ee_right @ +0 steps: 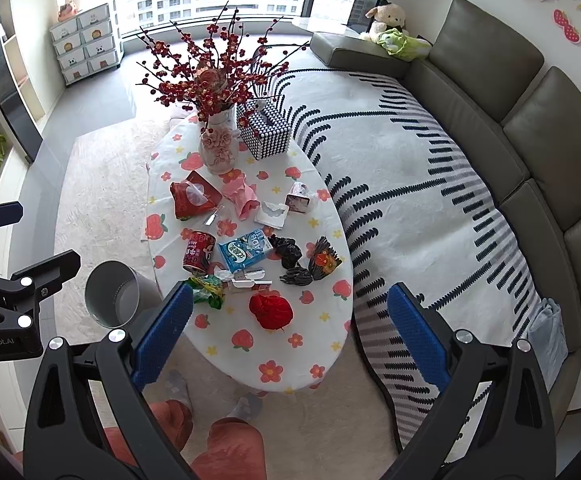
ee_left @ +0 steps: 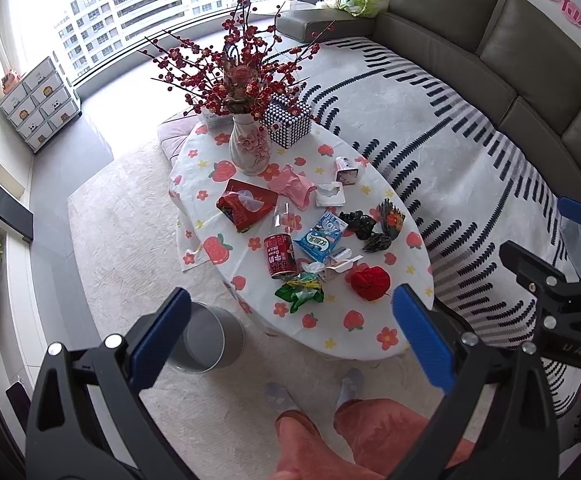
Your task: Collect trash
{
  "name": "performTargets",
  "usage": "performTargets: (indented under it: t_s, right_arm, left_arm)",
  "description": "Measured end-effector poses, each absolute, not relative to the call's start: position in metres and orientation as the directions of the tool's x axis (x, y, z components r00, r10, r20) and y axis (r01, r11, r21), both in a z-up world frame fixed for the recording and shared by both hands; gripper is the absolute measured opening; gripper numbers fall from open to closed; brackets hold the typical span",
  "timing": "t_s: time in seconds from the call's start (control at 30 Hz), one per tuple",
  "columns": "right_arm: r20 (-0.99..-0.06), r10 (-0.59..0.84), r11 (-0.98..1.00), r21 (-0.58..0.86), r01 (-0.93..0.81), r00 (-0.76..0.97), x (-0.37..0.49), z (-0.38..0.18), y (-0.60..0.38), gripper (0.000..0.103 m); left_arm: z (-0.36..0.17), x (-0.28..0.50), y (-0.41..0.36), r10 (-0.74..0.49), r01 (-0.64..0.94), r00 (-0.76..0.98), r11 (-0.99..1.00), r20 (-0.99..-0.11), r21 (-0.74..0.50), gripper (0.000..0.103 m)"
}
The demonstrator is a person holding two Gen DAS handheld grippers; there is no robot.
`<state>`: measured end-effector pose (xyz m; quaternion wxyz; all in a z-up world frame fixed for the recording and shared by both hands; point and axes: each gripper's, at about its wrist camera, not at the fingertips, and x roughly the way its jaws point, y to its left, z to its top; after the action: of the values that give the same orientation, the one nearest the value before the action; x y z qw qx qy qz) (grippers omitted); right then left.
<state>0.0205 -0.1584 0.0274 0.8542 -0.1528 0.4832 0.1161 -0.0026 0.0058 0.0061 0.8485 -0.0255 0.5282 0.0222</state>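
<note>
On the near half of the oval table (ee_right: 250,376), spread over the strawberry cloth: red crumpled wad (ee_right: 271,311), green wrapper (ee_right: 209,290), red milk can (ee_right: 198,251), blue snack bag (ee_right: 245,249), black crumpled bags (ee_right: 288,254), pink wrapper (ee_right: 242,196), red pouch (ee_right: 194,195). Mostly light, soft, crushable; likely springy under a pinch, so best gripped across the bulk of a crumple, not a loose edge. Can probably stiff and slick; better taken across its round body. Left gripper (ee_left: 290,336) spread wide, empty, above the table's near edge. Right gripper (ee_right: 290,332) likewise wide apart, holding nothing. Beside the table on the carpet, grey bin (ee_right: 112,294), mouth open. Farther back, fragile: vase (ee_right: 218,152) with red branches, and studded tissue box (ee_right: 264,130), well apart from the litter.
</note>
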Motion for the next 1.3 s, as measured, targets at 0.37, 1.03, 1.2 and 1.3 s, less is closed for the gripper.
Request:
performTargets:
  t_s: [0.37, 1.03, 1.2, 1.3]
  right_arm:
    - [-0.868, 0.076, 0.924, -0.124, -0.362, 0.491, 0.0235, 0.0233, -0.1615, 0.094]
    - [-0.867, 0.173, 0.897, -0.057, -0.439, 0.468, 0.0249, 0.0193, -0.1628, 0.094]
    - [-0.865, 0.183, 0.894, -0.051, -0.445, 0.467, 0.0241, 0.0201, -0.163, 0.094]
    - [-0.865, 0.183, 0.894, -0.051, -0.445, 0.468, 0.0241, 0.0198, -0.1633, 0.094]
  left_arm:
    - [0.0044, -0.0041, 0.0087, 0.008, -0.064, 0.441, 0.998, -0.898, -0.023, 0.099]
    - [0.0039, -0.0091, 0.0146, -0.019, -0.036, 0.446, 0.999, -0.895, -0.04, 0.099]
    - [0.0047, -0.0086, 0.0157, -0.023, -0.036, 0.447, 0.998, -0.894, -0.043, 0.099]
    - [0.0054, -0.0091, 0.0153, -0.024, -0.034, 0.449, 0.998, -0.893, -0.043, 0.099]
